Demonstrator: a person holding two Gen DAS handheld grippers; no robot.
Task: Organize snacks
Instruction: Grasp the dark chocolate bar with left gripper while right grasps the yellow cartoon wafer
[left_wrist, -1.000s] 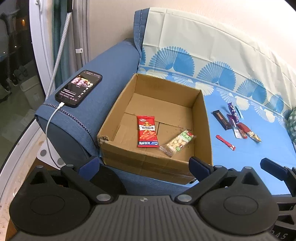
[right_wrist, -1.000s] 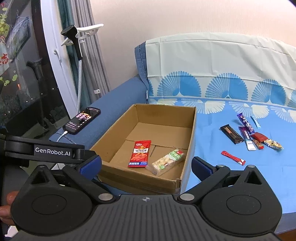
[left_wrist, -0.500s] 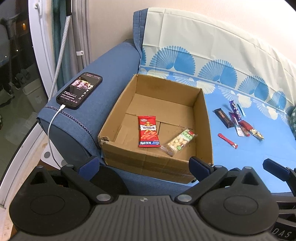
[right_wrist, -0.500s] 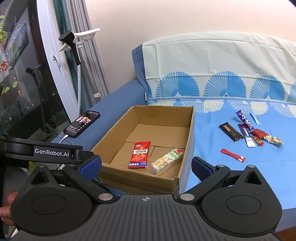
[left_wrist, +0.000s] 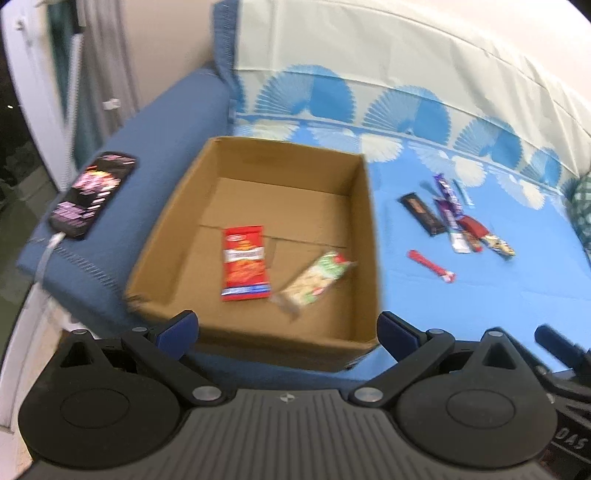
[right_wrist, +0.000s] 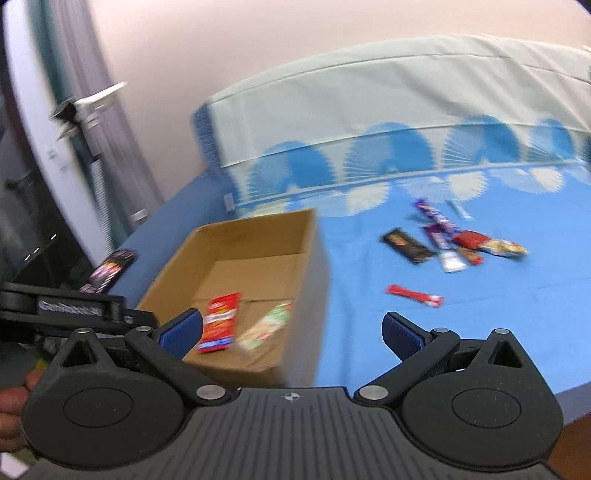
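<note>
On the left, the phone lies on the sofa arm, and next to it the cardboard box already holds a red packet and a green-topped pack, so I think the job is partly done and more snacks must go in. Both the left gripper and the right gripper hang low with their jaws wide apart and nothing in them. To the right, on the blue cover, the red stick lies flat, near the pile, its long side running left to right and slanting down, so the next move is probably to reach over it and pinch across its thin middle.
</note>
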